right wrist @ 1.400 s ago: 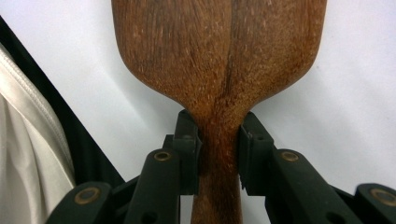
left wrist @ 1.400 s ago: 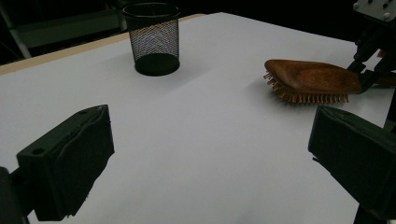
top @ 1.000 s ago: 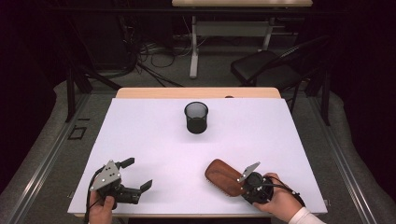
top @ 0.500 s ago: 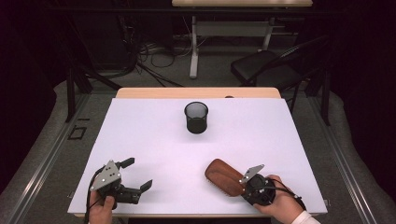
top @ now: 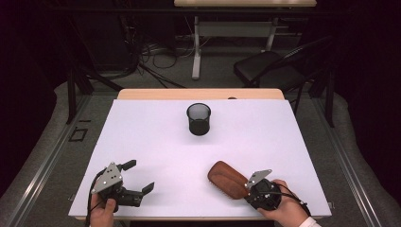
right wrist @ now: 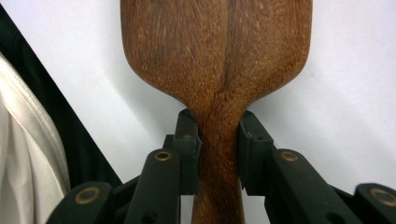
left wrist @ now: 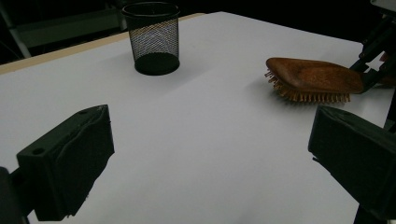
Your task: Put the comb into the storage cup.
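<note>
Right hand-held gripper (top: 246,185) is clamped on the narrow neck of the wooden hairbrush (top: 228,179), pads squeezing the handle from both sides just below where the head flares out (clearest in the right gripper view (right wrist: 218,154)). The brush lies near the front right of the white surface (top: 156,142), bristles down, head angled toward the middle. It looks to be resting on the surface, though the angle makes that hard to confirm. Left hand-held gripper (top: 137,178) sits at the front left, jaws wide apart with nothing between them, well apart from the brush. The black mesh cup (top: 198,119) stands upright toward the back centre.

Likely step: lift the brush and carry it to the cup. To do it well, keep the pinch firm on the neck, since the head is heavy and may sag. Raise it straight up before moving, then tip it handle-down over the rim. The cup is light, so don't bump it.
</note>
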Demonstrator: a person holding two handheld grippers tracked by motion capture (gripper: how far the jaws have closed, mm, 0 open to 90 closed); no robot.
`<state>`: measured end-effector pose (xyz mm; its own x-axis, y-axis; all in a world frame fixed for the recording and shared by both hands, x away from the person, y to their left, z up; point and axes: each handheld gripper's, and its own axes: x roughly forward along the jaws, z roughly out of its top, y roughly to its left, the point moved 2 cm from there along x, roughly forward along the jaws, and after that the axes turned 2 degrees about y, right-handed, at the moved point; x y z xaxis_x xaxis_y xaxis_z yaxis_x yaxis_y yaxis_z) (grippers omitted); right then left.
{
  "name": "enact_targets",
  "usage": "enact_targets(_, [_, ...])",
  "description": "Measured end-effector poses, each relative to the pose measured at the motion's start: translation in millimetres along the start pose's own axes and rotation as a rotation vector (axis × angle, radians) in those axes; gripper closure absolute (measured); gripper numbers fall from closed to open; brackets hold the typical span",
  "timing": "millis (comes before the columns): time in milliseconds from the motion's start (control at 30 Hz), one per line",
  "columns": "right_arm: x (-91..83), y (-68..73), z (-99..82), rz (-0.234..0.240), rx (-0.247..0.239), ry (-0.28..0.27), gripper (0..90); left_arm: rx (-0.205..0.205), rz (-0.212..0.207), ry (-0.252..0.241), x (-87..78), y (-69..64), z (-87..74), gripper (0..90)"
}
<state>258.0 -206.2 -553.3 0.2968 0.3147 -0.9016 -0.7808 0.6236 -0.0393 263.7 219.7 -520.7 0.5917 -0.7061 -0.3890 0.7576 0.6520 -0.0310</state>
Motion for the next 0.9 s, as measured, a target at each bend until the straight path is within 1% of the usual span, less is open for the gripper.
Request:
enact_targets(67, [-0.6,0.9,-0.5,-0.002,0.008,-0.005,72.4,-0.001,0.000,0.000,0.0,0.0,0.0,0.3])
enact_targets(100, [-0.7,0.7,-0.3,-0.005,-0.002,-0.013,72.4,-0.001,0.000,0.000,0.0,0.0,0.0,0.3])
enact_targets(167, [-1.2,1.1,-0.3,-0.007,-0.003,-0.026,72.4,0.000,0.000,0.001,-0.1,0.0,0.0,0.3])
enact_targets(333, [-3.5,2.1,0.8,-0.007,0.016,-0.048,72.3,0.000,0.001,0.000,0.0,0.0,0.0,0.3])
enact_targets(467, [-4.8,2.1,2.9,-0.008,0.019,-0.072,72.3,-0.001,0.000,0.000,0.1,0.0,0.0,0.3])
enact_targets(500, [-4.8,1.6,3.6,-0.010,0.011,-0.083,72.3,-0.001,0.000,0.000,0.1,0.0,0.0,0.3])
enact_targets(900, [-9.8,5.0,14.0,-0.010,0.027,-0.137,72.3,-0.001,0.000,0.000,0.1,0.0,-0.1,0.3])
